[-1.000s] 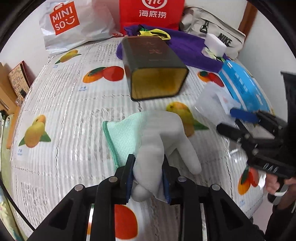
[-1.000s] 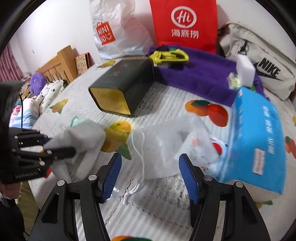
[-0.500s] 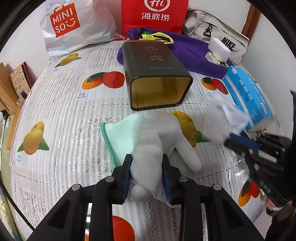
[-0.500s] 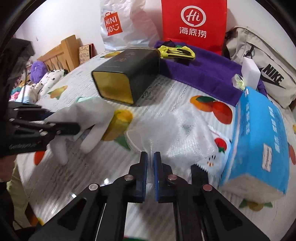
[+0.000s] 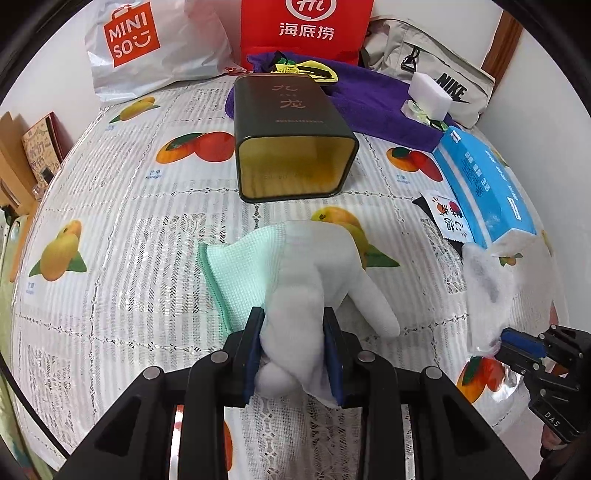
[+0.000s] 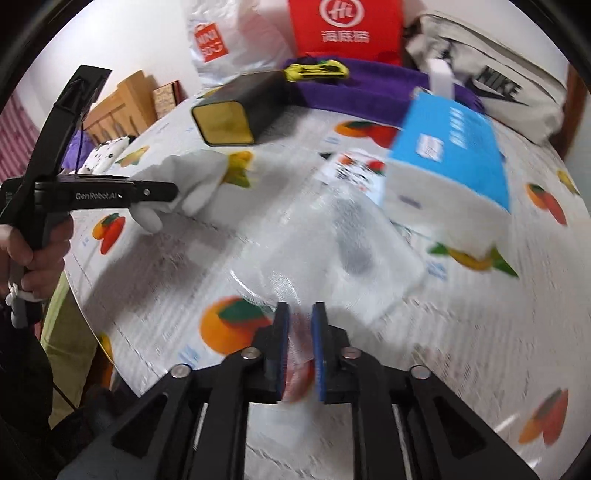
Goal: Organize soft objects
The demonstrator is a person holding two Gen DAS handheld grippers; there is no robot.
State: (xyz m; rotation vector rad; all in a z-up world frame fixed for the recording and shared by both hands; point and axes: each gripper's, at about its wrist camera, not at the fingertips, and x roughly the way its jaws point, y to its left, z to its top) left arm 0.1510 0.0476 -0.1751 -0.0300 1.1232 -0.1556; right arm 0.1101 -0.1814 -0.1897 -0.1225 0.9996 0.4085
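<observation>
At 11 o'clock in the left wrist view, a white plastic bag (image 5: 147, 48) reads "MINISO". At 12, a red bag (image 5: 306, 29) shows "Hi" and "海底捞". The dark tin (image 5: 291, 110) bears "九龙". At 2 o'clock, the grey bag (image 5: 436, 74) says "NIKE". The left gripper (image 6: 155, 192) body reads "GenRobot.AI".

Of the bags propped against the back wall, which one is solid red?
The middle one, the red Haidilao bag. It stands between the white Miniso bag and the beige Nike bag, behind the purple towel.

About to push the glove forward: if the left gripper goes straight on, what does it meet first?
Probably the open mouth of the dark tin, lying on its side straight ahead of the glove; depth is hard to judge.
</observation>
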